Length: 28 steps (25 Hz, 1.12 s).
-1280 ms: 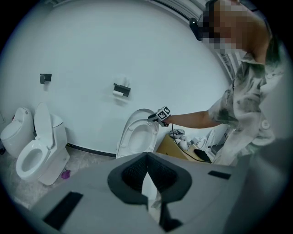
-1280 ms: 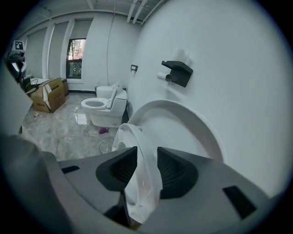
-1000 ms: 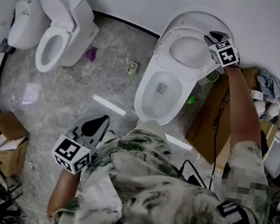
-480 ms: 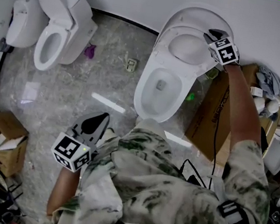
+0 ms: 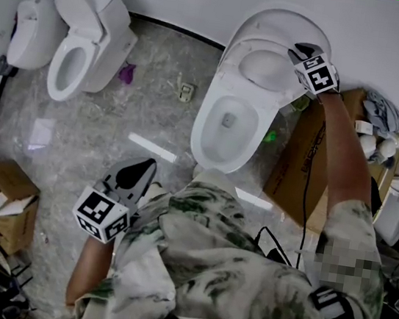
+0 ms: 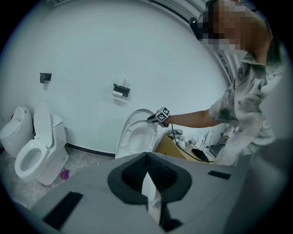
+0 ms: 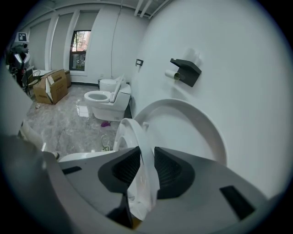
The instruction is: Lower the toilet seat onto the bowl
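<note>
1. Only the right gripper view shows the grip close up. The toilet seat (image 7: 138, 141) stands upright and edge-on just in front of the raised lid (image 7: 192, 123), not down on the bowl.
2. That view also shows a window (image 7: 78, 49) at the far end of the room. A dark paper holder (image 7: 185, 71) on the wall shows in both gripper views but not in the head view.
3. The head view alone shows the layout from above. The open bowl (image 5: 199, 131) lies below the raised seat, and a person's patterned shirt fills the lower frame.
4. The left gripper view takes in the person's outstretched arm reaching to the seat's top edge.
5. Count:
   - 2 toilets: the task's own and a second toilet (image 5: 77, 55) by the wall
   - 1 smaller white fixture (image 5: 29, 29) beside that second toilet
   - 2 cardboard boxes, 1 at lower left (image 5: 1, 196) and 1 to the right of the bowl (image 5: 307, 160)
   - 2 grippers
6. The right gripper (image 5: 299, 52) has its jaws closing on the seat's rim. The rim fills the gap, and both pads look pressed against it.
7. The left gripper (image 5: 144, 169) hangs low over the marble floor, well apart from the toilet. Its jaw tips meet and nothing is between them.
</note>
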Each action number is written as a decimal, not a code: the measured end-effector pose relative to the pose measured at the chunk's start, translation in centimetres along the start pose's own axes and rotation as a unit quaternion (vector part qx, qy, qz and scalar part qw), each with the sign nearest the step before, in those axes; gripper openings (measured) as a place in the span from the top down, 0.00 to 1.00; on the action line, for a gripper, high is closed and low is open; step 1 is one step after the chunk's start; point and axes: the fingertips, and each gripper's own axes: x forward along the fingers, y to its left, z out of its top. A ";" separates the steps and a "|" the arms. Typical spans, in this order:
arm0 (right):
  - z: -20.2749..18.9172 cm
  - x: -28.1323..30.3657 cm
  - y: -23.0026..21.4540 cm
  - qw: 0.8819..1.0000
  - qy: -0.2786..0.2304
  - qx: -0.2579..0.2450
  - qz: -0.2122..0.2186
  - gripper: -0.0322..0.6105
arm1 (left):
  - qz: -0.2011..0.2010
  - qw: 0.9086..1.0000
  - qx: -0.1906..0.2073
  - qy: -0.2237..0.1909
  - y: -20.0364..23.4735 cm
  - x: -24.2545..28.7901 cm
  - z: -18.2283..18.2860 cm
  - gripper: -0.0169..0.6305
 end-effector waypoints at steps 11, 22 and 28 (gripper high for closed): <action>-0.4 -1.2 1.6 1.000 0.020 -0.007 0.000 0.77 | -0.005 1.000 0.002 -0.004 0.2 -1.1 -0.4 0.94; -0.7 -2.0 3.1 1.000 0.027 -0.013 -0.006 0.78 | -0.015 1.000 0.006 -0.004 0.6 -2.0 -0.9 0.94; -0.6 -2.5 4.0 0.999 0.030 -0.018 -0.007 0.78 | -0.018 1.000 0.008 -0.004 0.9 -2.8 -1.1 0.94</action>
